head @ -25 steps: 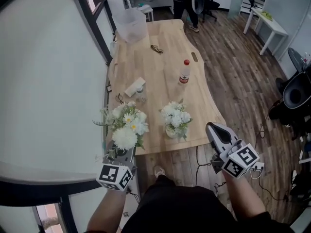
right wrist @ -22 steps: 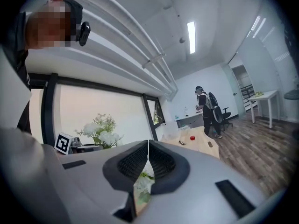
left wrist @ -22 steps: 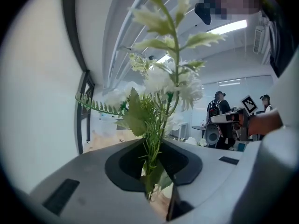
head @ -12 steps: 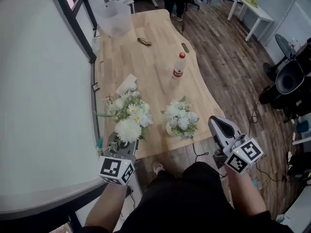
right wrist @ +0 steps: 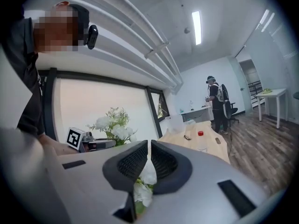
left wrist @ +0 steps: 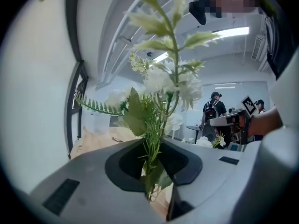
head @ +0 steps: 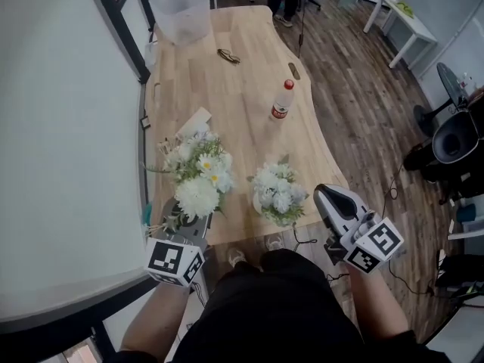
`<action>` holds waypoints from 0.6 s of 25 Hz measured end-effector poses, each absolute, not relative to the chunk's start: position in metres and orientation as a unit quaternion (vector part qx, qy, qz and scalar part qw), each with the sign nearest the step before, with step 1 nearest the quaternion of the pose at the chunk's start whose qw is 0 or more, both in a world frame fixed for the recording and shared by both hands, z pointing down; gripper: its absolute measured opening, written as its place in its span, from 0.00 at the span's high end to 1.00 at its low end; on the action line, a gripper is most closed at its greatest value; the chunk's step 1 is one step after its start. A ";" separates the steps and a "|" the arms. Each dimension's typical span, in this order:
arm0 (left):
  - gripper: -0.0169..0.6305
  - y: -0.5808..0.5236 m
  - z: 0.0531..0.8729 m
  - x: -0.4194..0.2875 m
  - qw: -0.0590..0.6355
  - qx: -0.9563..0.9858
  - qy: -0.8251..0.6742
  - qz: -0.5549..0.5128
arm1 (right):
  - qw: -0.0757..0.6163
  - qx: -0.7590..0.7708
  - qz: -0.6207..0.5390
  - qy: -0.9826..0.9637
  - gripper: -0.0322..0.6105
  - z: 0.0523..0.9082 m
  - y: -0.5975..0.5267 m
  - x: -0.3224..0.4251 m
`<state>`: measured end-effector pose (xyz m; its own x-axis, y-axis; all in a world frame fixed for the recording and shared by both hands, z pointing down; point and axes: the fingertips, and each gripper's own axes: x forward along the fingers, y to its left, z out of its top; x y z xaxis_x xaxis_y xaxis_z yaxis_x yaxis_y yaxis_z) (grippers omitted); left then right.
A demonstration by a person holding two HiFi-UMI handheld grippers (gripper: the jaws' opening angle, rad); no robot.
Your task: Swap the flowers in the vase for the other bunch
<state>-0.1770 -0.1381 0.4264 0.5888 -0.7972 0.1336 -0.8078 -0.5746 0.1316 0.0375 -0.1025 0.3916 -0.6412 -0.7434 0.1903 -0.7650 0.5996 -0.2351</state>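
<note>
The left gripper (head: 186, 219) is closed partway on the green stems of the loose bunch (head: 198, 178), whose white blooms rise just ahead of its jaws above the near edge of the wooden table (head: 242, 82). The right gripper (head: 323, 194) has its jaws pressed together on nothing. The vase (head: 259, 203), filled with its own white flowers (head: 280, 190), stands on the table just beside that gripper's tip, between the two grippers.

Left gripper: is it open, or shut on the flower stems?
Shut: the left gripper clamps the green flower stems between its jaws.
</note>
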 end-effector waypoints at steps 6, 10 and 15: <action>0.86 -0.135 0.427 -0.174 0.087 0.873 -0.478 0.046 | 0.042 0.370 0.163 -0.914 0.90 0.406 -0.112 0.037; 0.86 -0.138 0.435 -0.180 0.098 0.857 -0.503 0.052 | 0.060 0.320 0.177 -0.929 0.69 0.417 -0.114 0.029; 0.86 -0.140 0.441 -0.180 0.105 0.851 -0.511 0.062 | 0.076 0.286 0.196 -0.935 0.65 0.431 -0.116 0.025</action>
